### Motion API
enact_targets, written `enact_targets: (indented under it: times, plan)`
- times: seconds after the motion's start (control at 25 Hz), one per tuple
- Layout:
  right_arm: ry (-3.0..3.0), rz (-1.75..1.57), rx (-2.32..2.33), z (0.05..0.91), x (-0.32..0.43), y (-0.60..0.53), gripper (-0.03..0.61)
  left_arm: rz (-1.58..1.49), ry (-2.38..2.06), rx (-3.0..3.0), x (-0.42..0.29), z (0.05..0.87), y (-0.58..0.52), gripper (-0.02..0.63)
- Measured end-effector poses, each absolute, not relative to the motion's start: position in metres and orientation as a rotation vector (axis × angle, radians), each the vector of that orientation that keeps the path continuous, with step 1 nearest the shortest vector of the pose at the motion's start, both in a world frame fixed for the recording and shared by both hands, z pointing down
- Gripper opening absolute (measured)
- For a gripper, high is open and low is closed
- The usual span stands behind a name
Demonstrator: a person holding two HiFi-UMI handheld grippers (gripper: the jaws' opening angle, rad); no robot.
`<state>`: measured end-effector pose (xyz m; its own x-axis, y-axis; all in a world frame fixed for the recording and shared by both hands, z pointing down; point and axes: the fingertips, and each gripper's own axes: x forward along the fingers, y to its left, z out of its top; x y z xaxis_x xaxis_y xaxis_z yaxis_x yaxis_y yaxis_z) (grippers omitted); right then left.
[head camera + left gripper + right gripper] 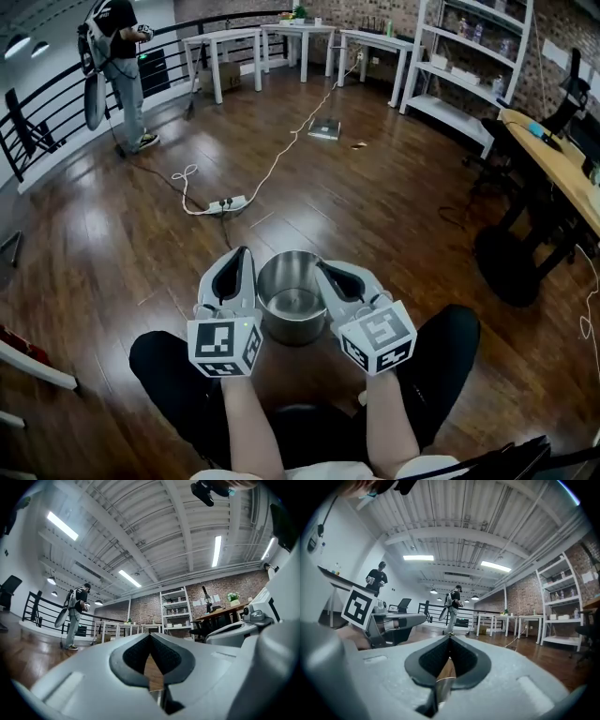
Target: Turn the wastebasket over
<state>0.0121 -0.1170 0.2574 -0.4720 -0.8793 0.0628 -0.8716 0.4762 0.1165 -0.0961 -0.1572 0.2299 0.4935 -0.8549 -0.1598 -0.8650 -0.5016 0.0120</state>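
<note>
The fingers (133,657) of the left gripper (151,637) are pressed together, nipping a thin strip of bright metal low in the left gripper view. This is the rim of the shiny round steel wastebasket (157,696). The fingers (465,660) of the right gripper (450,639) are closed the same way on the rim (440,686) at the opposite side. In the head view the wastebasket (291,302) sits at lower centre with its open mouth facing up. The left gripper (242,255) is against its left side and the right gripper (324,269) against its right, both held between knees in black trousers (169,370); whether its base touches the floor I cannot tell. Around it spreads a dark glossy wooden plank floor (394,197). Above the basket a white power strip (228,202) lies on a white cable. At upper left a standing person (117,61) is beside a black railing (37,112). White tables (234,42) line the top edge, and a white shelving unit (469,56) stands at upper right.
</note>
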Motion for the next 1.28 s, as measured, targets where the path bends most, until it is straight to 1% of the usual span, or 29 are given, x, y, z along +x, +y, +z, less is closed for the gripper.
enact_targets:
  times: [0.2,0.4,0.44,0.48,0.52,0.56,0.64,0.72,0.76,0.84,0.92,1.12,1.16,1.2,1.24,1.28]
  plan:
    - [-2.575,-0.011,1.375,0.292,-0.003,-0.149,-0.009,0.129,1.573,-2.646,-0.094,0.250,-0.182,0.015]
    - [-2.556,0.127,1.280,0.345,-0.017,-0.179,-0.009,0.088,1.646,-2.644,-0.104,0.290,-0.207,0.017]
    - [-2.548,0.152,1.246,0.357,-0.022,-0.184,-0.009,0.077,1.669,-2.646,-0.109,0.299,-0.213,0.033]
    - [-2.538,0.176,1.202,0.369,-0.029,-0.189,0.030,0.065,1.694,-2.650,-0.116,0.308,-0.219,0.068]
    - [-2.526,0.197,1.151,0.381,-0.037,-0.194,0.127,0.056,1.720,-2.652,-0.123,0.316,-0.225,0.091]
    - [-2.515,0.214,1.101,0.392,-0.045,-0.198,0.152,0.056,1.747,-2.656,-0.130,0.323,-0.230,0.106]
    - [-2.496,0.254,1.020,0.414,-0.061,-0.205,0.152,0.071,1.797,-2.675,-0.145,0.340,-0.239,0.145]
    - [-2.458,0.306,0.928,0.440,-0.079,-0.208,0.162,0.057,1.829,-2.698,-0.156,0.357,-0.246,0.252]
    - [-2.428,0.326,0.872,0.456,-0.088,-0.209,0.194,0.043,1.849,-2.693,-0.162,0.364,-0.248,0.284]
    - [-2.366,0.352,0.765,0.490,-0.106,-0.208,0.237,0.023,1.915,-2.656,-0.176,0.374,-0.252,0.304]
    - [-2.301,0.393,0.709,0.524,-0.118,-0.207,0.259,0.012,1.987,-2.618,-0.188,0.382,-0.253,0.318]
    - [-2.195,0.484,0.759,0.575,-0.123,-0.224,0.249,-0.066,2.066,-2.583,-0.198,0.405,-0.257,0.328]
    - [-2.186,0.484,0.761,0.579,-0.124,-0.228,0.204,-0.081,2.083,-2.576,-0.201,0.409,-0.257,0.328]
    - [-2.178,0.485,0.758,0.580,-0.125,-0.232,0.140,-0.092,2.102,-2.569,-0.204,0.413,-0.258,0.328]
    - [-2.170,0.492,0.748,0.580,-0.126,-0.234,0.120,-0.100,2.122,-2.562,-0.208,0.416,-0.259,0.328]
    - [-2.162,0.509,0.733,0.579,-0.127,-0.234,0.120,-0.106,2.142,-2.554,-0.212,0.418,-0.259,0.328]
